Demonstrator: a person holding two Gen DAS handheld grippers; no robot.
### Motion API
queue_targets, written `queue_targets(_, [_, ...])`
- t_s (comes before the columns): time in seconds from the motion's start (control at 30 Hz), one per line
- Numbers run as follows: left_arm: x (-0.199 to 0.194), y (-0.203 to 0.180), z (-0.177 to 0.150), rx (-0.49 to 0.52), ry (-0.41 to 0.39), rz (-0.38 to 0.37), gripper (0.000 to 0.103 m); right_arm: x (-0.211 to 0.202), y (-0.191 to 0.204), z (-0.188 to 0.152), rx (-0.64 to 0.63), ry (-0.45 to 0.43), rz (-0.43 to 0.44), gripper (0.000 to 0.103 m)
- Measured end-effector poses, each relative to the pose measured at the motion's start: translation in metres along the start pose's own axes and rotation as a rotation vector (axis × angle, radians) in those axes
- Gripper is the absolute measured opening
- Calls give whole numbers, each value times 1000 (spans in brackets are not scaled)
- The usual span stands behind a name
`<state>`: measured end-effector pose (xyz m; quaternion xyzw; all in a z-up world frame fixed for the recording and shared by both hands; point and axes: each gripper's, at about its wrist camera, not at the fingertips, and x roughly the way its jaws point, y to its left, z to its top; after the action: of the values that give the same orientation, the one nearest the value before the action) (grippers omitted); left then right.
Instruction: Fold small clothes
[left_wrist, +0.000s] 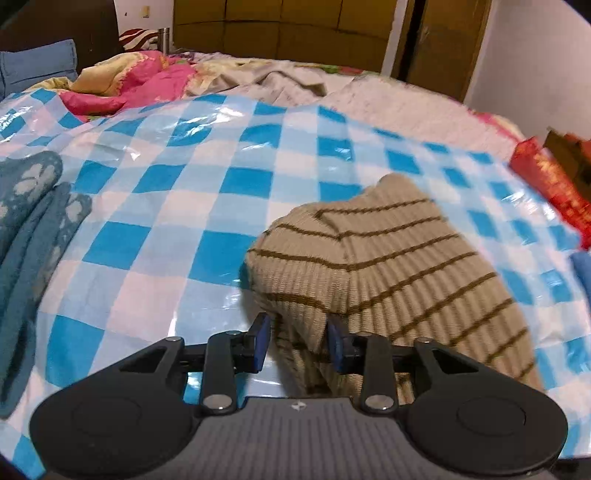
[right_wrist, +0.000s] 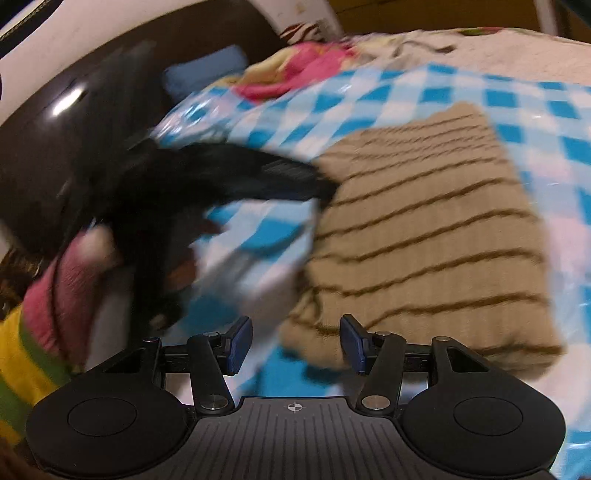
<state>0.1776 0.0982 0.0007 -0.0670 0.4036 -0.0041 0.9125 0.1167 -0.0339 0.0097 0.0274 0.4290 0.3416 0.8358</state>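
Note:
A beige knitted garment (left_wrist: 388, 266) with thin brown stripes lies folded on a blue-and-white checked plastic sheet (left_wrist: 166, 206). My left gripper (left_wrist: 299, 341) is at its near left edge. A fold of the knit sits between the blue pads, and the left pad stands clear of the cloth, so the jaws are open. In the right wrist view the garment (right_wrist: 424, 229) is a neat rectangle. My right gripper (right_wrist: 297, 343) is open at its near left corner, and that corner lies loose between the fingers. The left gripper (right_wrist: 229, 177) is a black blur at the garment's left edge.
A teal cloth with pale paw prints (left_wrist: 33, 221) lies at the sheet's left edge. Pink and yellow bedding (left_wrist: 147, 81) is heaped at the back and a red packet (left_wrist: 550, 192) lies at the right. A pink sleeve (right_wrist: 62, 291) and a dark headboard (right_wrist: 55, 147) are on the left.

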Motion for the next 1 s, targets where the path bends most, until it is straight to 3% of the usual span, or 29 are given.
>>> queue_targets(0.13, [1, 3, 1, 3, 7, 21, 49, 14, 4, -2, 12, 13, -24, 50])
queue_targets(0.2, [2, -1, 0, 28, 1, 43, 49, 13, 8, -3, 14, 5, -37, 41])
queue_targets(0.4, [-3, -10, -2, 70, -13, 87, 49, 9, 23, -16, -51, -8, -48, 42])
queue_targets(0.6, [-19, -12, -10, 84, -21, 105, 49, -18, 16, -27, -16, -32, 19, 43])
queue_targets(0.73, [-28, -14, -16, 87, -22, 114, 49, -28, 20, -37, -46, -41, 3, 43])
queue_targets(1.0, [-45, -23, -30, 104, -26, 111, 49, -40, -6, -41, 71, -74, -33, 43])
